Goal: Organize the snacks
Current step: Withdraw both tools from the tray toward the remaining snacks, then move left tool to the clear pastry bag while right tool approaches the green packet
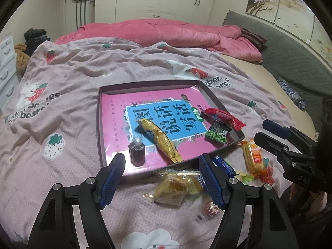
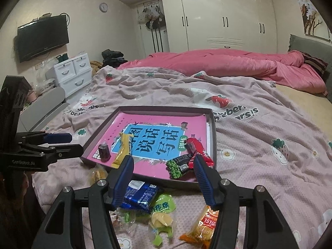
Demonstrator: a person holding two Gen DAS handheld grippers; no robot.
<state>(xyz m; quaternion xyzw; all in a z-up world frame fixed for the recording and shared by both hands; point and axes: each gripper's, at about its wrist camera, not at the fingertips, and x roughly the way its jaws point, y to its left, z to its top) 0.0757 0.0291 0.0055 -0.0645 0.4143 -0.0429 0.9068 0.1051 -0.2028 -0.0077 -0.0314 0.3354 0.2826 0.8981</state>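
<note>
Both the left tongs (image 1: pixel 164 178) and right tongs (image 2: pixel 164 181) are hanging spread, pinching nothing. 4 snacks are lying in the tray (image 1: pixel 145 84) on the bed (image 1: pixel 83 66); loose packets (image 2: pixel 141 196) are crowding its near edge.

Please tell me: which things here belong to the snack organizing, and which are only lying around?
For the job:
shallow cardboard tray
long yellow snack packet
red wrapped bar
green pea packet
blue foil packet
orange biscuit packet

Lying about:
pink quilt
black wall television
white drawer unit
</note>
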